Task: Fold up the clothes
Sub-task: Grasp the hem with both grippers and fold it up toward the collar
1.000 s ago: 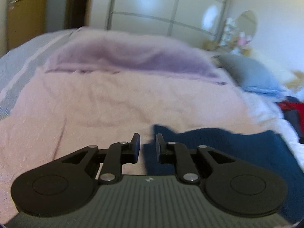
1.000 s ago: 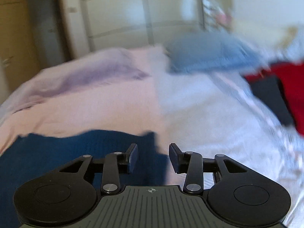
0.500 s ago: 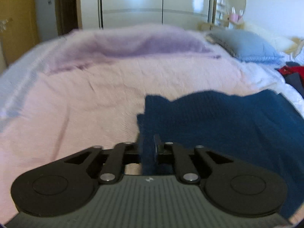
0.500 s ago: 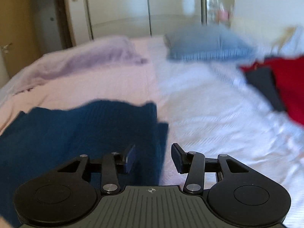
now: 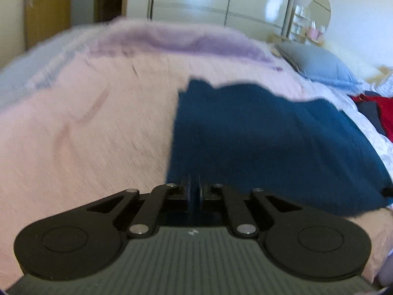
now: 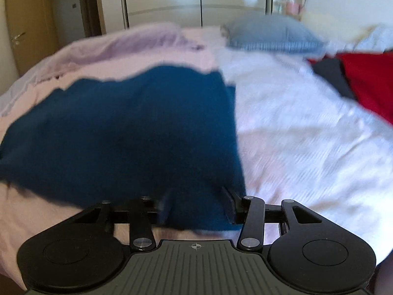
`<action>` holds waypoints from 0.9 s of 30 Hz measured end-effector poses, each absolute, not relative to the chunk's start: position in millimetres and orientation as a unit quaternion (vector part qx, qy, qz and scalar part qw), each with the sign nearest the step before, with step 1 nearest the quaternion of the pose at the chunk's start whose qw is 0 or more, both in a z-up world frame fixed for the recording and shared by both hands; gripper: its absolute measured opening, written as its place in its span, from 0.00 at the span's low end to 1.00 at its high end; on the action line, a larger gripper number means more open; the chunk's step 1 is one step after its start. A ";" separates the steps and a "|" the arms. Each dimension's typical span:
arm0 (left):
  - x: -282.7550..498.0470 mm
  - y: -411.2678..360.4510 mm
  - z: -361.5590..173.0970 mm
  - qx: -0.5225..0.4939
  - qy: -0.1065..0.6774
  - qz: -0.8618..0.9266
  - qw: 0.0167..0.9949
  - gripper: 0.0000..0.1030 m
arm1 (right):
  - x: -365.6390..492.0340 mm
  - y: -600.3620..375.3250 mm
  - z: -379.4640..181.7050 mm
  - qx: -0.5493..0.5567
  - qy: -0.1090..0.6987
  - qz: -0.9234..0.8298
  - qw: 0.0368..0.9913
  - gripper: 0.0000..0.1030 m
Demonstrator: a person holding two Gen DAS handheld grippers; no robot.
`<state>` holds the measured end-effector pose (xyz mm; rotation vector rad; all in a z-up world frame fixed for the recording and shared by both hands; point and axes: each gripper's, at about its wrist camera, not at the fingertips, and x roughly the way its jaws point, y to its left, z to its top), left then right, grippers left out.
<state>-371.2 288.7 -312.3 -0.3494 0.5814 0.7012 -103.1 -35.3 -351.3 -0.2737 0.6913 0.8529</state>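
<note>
Dark teal-blue knitted garment (image 5: 270, 142), one item, spread flat on the near half of a bed, lying mostly on a pale pink textured bedspread (image 5: 86, 135) with its right-hand edge reaching over onto a white quilted coverlet (image 6: 307, 135). Left gripper (image 5: 194, 191), black, two-fingered: jaws drawn together with only a sliver between them, a fold of the blue knit's near left corner pinched in that sliver. Right gripper (image 6: 196, 204), same make: jaws set wide apart, straddling the near right corner of the garment, with blue cloth lying between the fingers and neither finger visibly pressing on it; whether the pads touch the fabric cannot be told through the blur. Lilac fleecy blanket (image 5: 176, 41), one, bunched in a ridge across the far side of the pink bedspread. Blue-grey rectangular cushion (image 6: 270, 34), one, at the far right of the bed, well apart from the garment. Red cloth (image 6: 368, 78) with a dark grey piece beside it, heaped at the right edge of the bed. White panelled wardrobe doors (image 5: 221, 0) along the back wall; wooden door (image 6: 27, 24) at far left; round mirror (image 5: 319, 9) on a cluttered shelf at far right. Both views are motion-blurred.
</note>
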 end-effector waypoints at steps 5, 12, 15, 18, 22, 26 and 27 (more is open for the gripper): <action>-379.7 297.3 -331.6 -0.203 0.304 0.355 0.860 0.14 | -107.3 -40.0 -349.1 -0.112 0.324 0.411 0.845 0.45; -395.6 287.5 -310.1 -0.233 0.267 0.376 0.856 0.12 | -105.5 -45.6 -354.4 -0.096 0.341 0.398 0.846 0.44; -393.7 273.8 -302.4 -0.223 0.262 0.358 0.868 0.12 | -112.0 -53.3 -346.8 -0.095 0.321 0.401 0.853 0.45; -380.9 262.0 -302.8 -0.205 0.274 0.352 0.871 0.12 | -109.7 -50.8 -358.9 -0.107 0.352 0.382 0.848 0.45; -365.4 240.3 -297.3 -0.189 0.271 0.319 0.889 0.12 | -118.1 -47.6 -352.4 -0.097 0.345 0.378 0.854 0.45; -338.9 222.0 -304.2 -0.164 0.284 0.280 0.902 0.12 | -139.3 -21.7 -347.2 -0.110 0.310 0.424 0.844 0.45; -332.0 218.4 -308.4 -0.157 0.288 0.273 0.904 0.12 | -144.2 -13.3 -350.2 -0.120 0.304 0.435 0.839 0.45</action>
